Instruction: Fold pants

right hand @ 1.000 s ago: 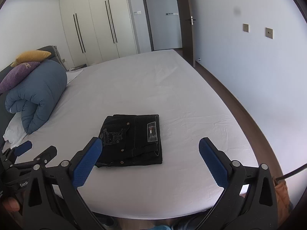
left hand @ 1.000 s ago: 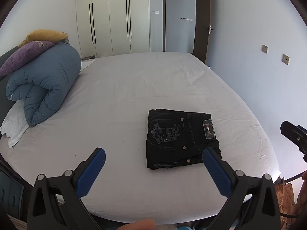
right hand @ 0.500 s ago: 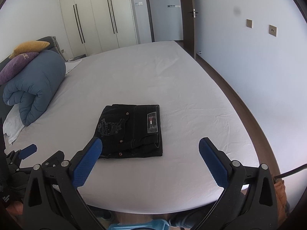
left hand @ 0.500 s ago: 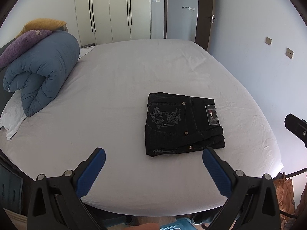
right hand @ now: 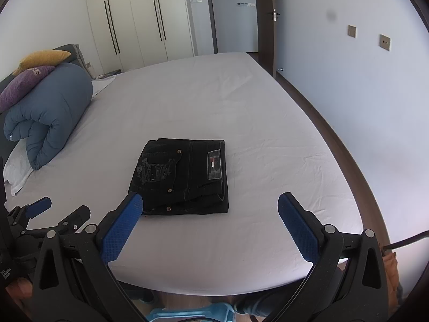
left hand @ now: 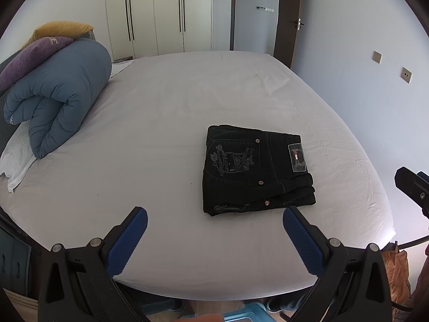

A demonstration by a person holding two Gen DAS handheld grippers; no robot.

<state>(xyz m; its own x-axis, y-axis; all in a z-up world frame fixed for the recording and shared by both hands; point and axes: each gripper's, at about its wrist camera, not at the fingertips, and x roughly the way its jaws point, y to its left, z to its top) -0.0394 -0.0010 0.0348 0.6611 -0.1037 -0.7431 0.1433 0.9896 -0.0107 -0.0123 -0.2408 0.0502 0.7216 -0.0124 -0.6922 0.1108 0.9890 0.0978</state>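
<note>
Black jeans (left hand: 254, 169) lie folded into a compact rectangle on the white bed sheet (left hand: 161, 123), back pocket embroidery and a label facing up. They also show in the right wrist view (right hand: 185, 177). My left gripper (left hand: 214, 225) is open and empty, held above the near bed edge, short of the jeans. My right gripper (right hand: 209, 214) is open and empty, also back from the jeans near the bed's front edge. The left gripper's fingers (right hand: 40, 206) show at the left of the right wrist view.
A rolled blue duvet (left hand: 59, 102) with purple and yellow pillows (left hand: 40, 48) lies at the bed's left. White wardrobes (left hand: 161, 13) and an open door (left hand: 289, 18) stand behind. A wall (right hand: 362, 80) runs along the right side.
Both grippers have risen and pulled back slightly, so the jeans sit higher in both views. The jeans have not moved. Both grippers stay open.
</note>
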